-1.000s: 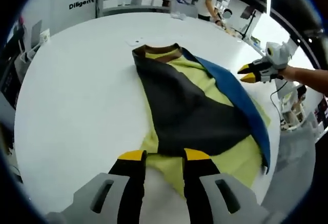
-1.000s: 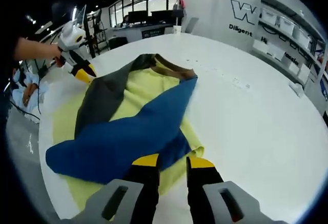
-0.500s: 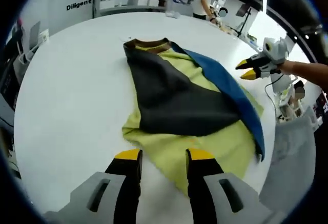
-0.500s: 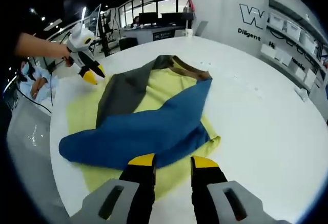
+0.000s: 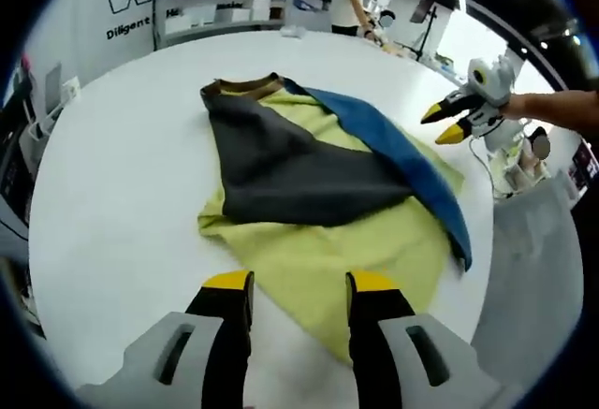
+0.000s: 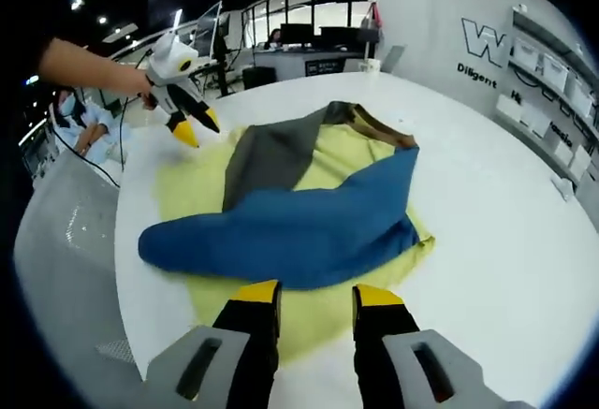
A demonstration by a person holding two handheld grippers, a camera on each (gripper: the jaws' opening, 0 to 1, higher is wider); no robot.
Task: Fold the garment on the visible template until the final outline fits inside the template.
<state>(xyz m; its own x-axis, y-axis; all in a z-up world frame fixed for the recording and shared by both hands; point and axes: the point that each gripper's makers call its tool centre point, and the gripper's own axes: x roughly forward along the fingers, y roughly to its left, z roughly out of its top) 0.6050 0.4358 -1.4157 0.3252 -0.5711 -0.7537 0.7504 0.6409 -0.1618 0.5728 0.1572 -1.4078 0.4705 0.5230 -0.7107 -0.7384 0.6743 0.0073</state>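
In the left gripper view, my left gripper [image 5: 298,287] rises from the bottom edge, its two yellow-tipped black jaws standing apart with nothing between them, hovering just short of the near edge of the yellow-green template [image 5: 360,261]. That template lies flat on a round white table [image 5: 122,184] that takes up most of the frame. On it rests the garment [image 5: 299,170], spread through the middle of the picture: a dark grey panel folded across the centre, a blue panel running along its right side down toward the lower right, and a brown collar at the upper left end. Part of the blue panel runs past the template's right edge.

At the upper right of this view I see my right gripper [image 5: 447,124], held in a hand whose forearm enters from the right edge. Its yellow tips point left toward the blue panel and are clear of the cloth, parted, empty.

In the right gripper view, the right gripper's jaws come up from the bottom, spread apart and empty, just above the near edge of the template. The blue panel lies across the centre, the grey one behind it, the collar at the upper right. The left gripper appears at the upper left, held by a hand on an outstretched forearm, tips angled down toward the template's far corner without touching it.
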